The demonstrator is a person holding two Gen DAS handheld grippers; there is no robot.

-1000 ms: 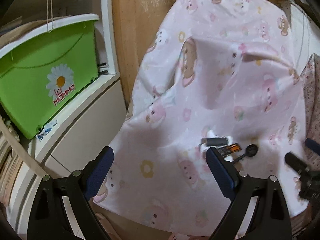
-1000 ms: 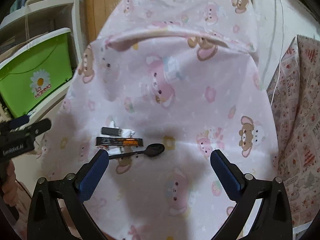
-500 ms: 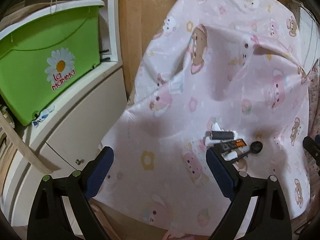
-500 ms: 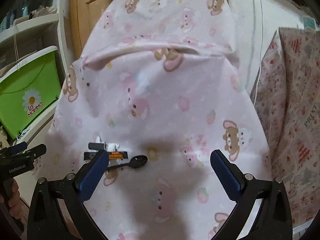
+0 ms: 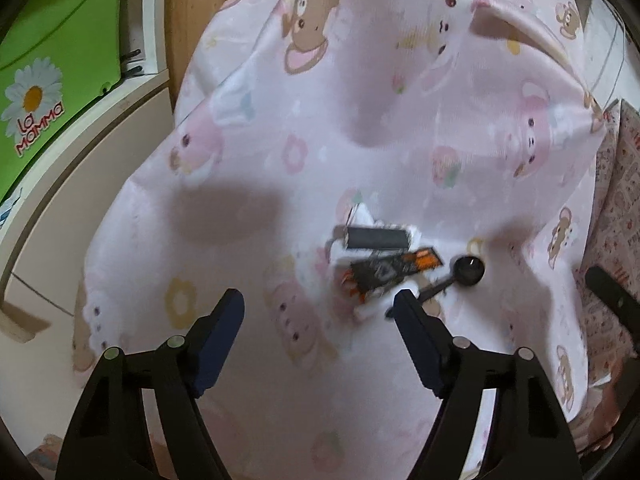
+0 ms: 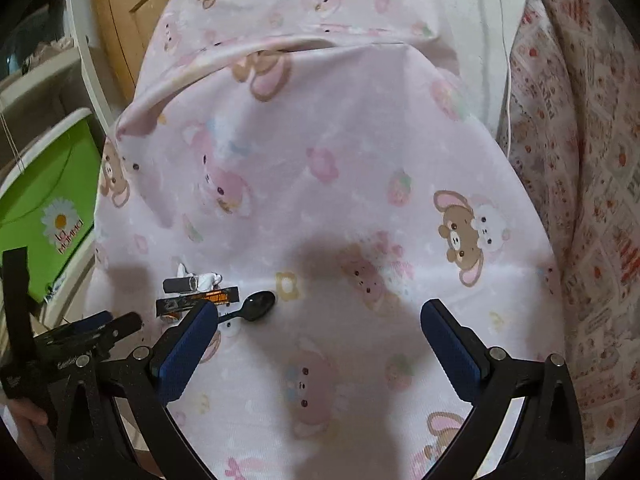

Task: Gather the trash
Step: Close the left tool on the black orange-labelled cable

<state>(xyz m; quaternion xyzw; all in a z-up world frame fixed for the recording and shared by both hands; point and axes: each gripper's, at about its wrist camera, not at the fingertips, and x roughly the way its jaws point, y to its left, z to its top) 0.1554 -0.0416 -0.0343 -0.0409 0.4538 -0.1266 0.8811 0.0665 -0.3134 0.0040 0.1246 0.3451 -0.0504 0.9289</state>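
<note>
A small pile of trash lies on a pink cartoon-print cloth [image 5: 280, 208]. It holds a black tube [image 5: 376, 238] on white tissue [image 5: 362, 216], a black-and-orange wrapper [image 5: 396, 268] and a black plastic spoon [image 5: 470, 270]. My left gripper [image 5: 319, 304] points down at the cloth. Its jaws are closing with only cloth between them, and the wrapper sits just beyond its right fingertip. My right gripper [image 6: 319, 312] is open over bare cloth. The tube [image 6: 179, 284], wrapper [image 6: 200, 302] and spoon [image 6: 260, 302] lie by its left fingertip. The left gripper [image 6: 100, 324] shows at the left edge there.
A green bin [image 5: 52, 60] with a daisy label sits on a white shelf unit [image 5: 80, 152] to the left. A wooden door [image 6: 116, 40] stands behind the cloth. A red-patterned cover [image 6: 592, 160] hangs at the right.
My left gripper has dropped closer to the trash and its jaws have narrowed. My right gripper has shifted sideways and rolled, so the trash now sits beside its left finger.
</note>
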